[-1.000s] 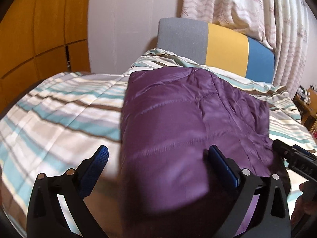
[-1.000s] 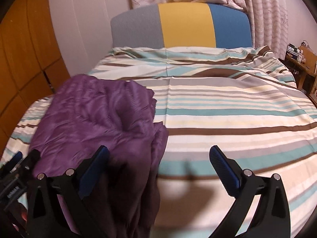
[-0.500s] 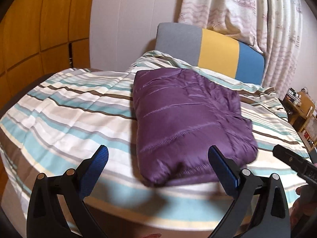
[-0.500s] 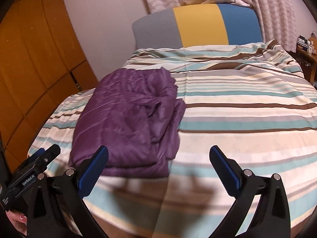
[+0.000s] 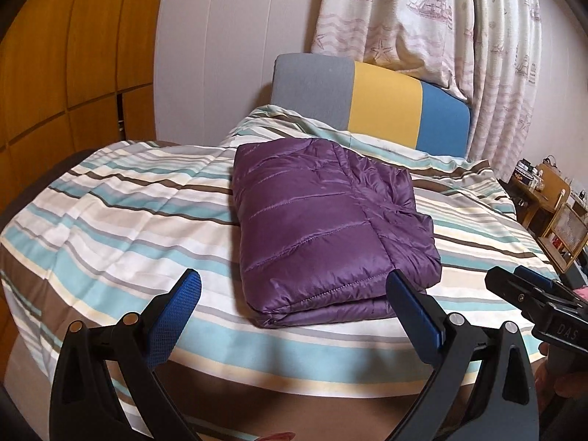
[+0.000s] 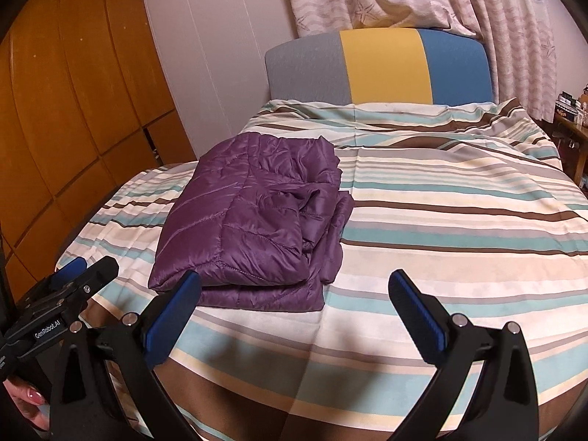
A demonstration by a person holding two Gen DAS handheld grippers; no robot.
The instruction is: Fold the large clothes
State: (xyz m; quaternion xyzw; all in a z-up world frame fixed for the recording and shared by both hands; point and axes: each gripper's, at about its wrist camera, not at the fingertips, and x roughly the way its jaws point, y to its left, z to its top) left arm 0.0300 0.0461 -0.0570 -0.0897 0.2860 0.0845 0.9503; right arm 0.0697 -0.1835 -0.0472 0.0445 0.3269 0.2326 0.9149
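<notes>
A purple quilted jacket (image 5: pixel 323 228) lies folded into a thick rectangle on the striped bedspread (image 5: pixel 121 213), near the bed's foot. In the right wrist view the same jacket (image 6: pixel 253 224) sits left of centre, its loose layers showing along the right side. My left gripper (image 5: pixel 294 294) hovers off the foot of the bed, open, nothing between its blue pads. My right gripper (image 6: pixel 294 294) is likewise open and empty, pulled back from the jacket. Each gripper shows at the edge of the other's view, the right gripper (image 5: pixel 529 294) and the left gripper (image 6: pixel 81 275).
A grey, yellow and blue headboard (image 5: pixel 371 110) stands at the far end under patterned curtains (image 5: pixel 422 25). Wooden wardrobe panels (image 6: pixel 73 110) line the left wall. A wooden side table (image 5: pixel 551 202) with small items stands at the right. The bedspread (image 6: pixel 459 213) stretches right of the jacket.
Both grippers have drawn back from the jacket toward the foot of the bed. The jacket, close under them a second ago, now lies folded and still farther off.
</notes>
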